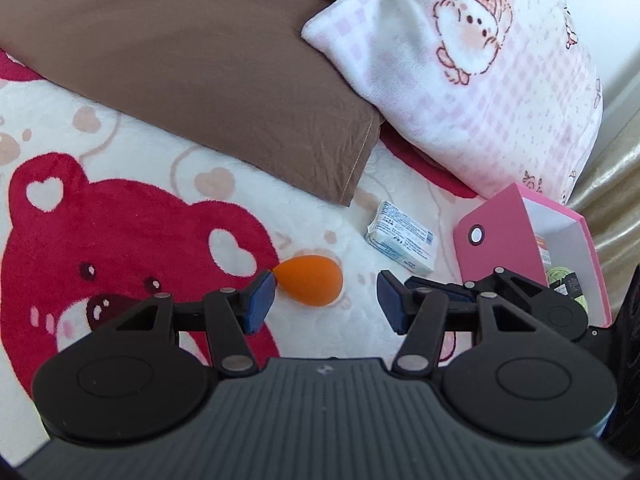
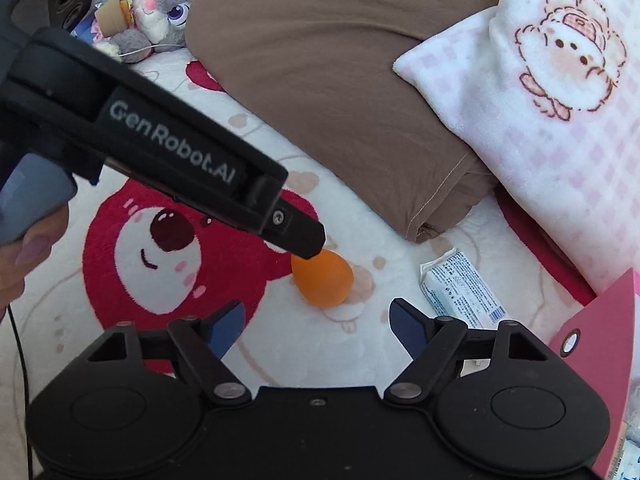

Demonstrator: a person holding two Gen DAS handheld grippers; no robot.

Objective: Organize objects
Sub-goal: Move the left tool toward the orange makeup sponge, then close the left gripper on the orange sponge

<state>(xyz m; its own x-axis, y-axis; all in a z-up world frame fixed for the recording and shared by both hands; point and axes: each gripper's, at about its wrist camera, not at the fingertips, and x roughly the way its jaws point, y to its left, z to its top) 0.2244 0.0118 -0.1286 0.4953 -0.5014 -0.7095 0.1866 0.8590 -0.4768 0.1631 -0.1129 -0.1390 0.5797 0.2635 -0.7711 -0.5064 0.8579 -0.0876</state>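
Observation:
An orange egg-shaped sponge lies on the bear-print blanket. My left gripper is open, its left pad beside the sponge's pointed end. The sponge also shows in the right wrist view. My right gripper is open and empty just in front of the sponge. The left gripper's body reaches in from the left in that view, its tip over the sponge. A white tissue pack lies right of the sponge. A pink box stands open at the right with items inside.
A brown pillow and a pink checked pillow lie behind the objects. Plush toys sit at the far left in the right wrist view. The tissue pack and the pink box's side show there too.

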